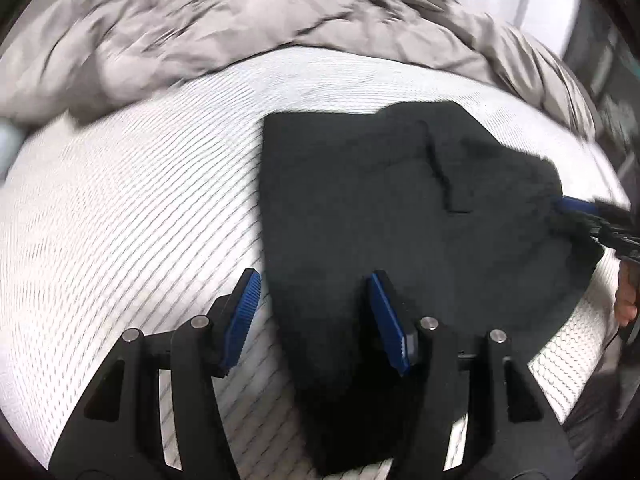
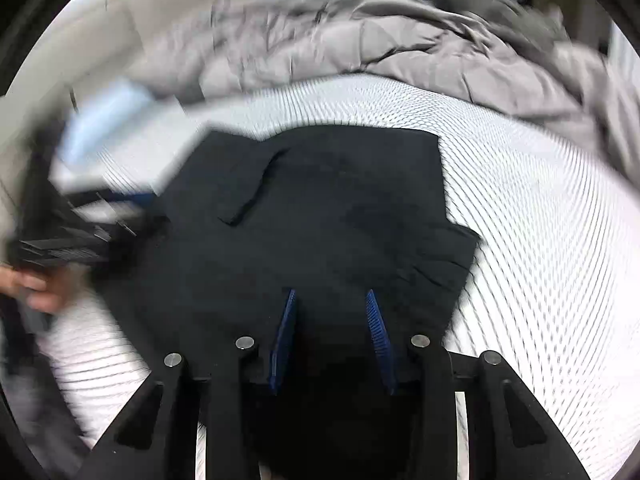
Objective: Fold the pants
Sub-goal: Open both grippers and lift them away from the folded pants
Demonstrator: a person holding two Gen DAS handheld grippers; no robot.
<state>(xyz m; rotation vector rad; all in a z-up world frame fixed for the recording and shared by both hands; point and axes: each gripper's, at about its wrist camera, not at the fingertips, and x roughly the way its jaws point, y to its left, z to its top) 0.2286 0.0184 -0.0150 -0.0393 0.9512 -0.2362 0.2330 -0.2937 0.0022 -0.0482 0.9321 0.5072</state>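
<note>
Dark folded pants [image 1: 380,208] lie flat on a white ribbed mattress [image 1: 120,220]. My left gripper [image 1: 313,276] is open and straddles the pants' left edge: one blue pad [image 1: 386,316] is over the cloth, the other over bare mattress. In the right wrist view, the pants [image 2: 320,208] fill the middle. My right gripper [image 2: 331,292] hangs over their near part with its jaws apart and only dark cloth showing in the gap. The right gripper [image 1: 588,216] also shows at the pants' right edge in the left wrist view. The left gripper [image 2: 128,208] appears blurred at the pants' left side.
A crumpled grey duvet [image 1: 240,32] is bunched along the far side of the mattress [image 2: 540,220]. A pale blue object [image 2: 104,120] lies blurred at the far left. A person's hand [image 2: 32,284] holds the left gripper's handle. Bare mattress lies left and right of the pants.
</note>
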